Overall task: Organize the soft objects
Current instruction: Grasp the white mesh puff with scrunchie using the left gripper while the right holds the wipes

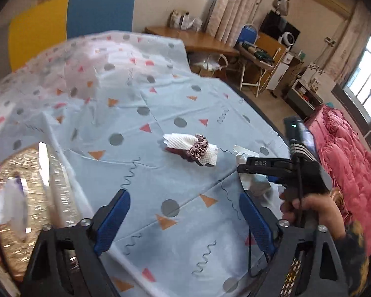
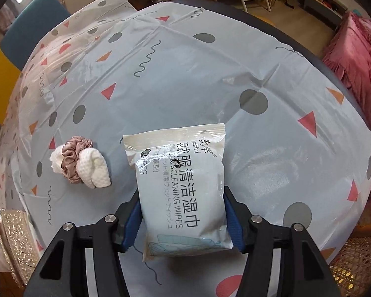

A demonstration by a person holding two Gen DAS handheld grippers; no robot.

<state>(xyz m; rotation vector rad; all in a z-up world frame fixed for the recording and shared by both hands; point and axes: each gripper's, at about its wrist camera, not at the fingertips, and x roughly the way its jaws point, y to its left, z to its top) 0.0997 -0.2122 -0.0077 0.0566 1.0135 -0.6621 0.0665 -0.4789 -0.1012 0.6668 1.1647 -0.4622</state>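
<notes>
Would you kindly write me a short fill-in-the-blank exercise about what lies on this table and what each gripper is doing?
1. The right gripper is closed on a pack of ____.
2. A pink ____ is wrapped around the rolled white cloth.
3. The left gripper holds ____.
4. The tablecloth is light ____.

Missing words: wet wipes; scrunchie; nothing; blue

Only clearly readable text was on the wipes pack (image 2: 185, 188) in the right wrist view: big Chinese characters "服清洁湿巾" ran along its length, with "CLEANING WIPES" in Latin capitals next to them and a line of small Japanese katakana I couldn't make out. Near the pack's sealed top edge there was a brand mark, partly legible as "青年", plus "PCS" with the count in front of it unreadable. In the left wrist view the black gripper (image 1: 264, 164) showing at the right had small raised lettering, too blurred to read for sure.
</notes>
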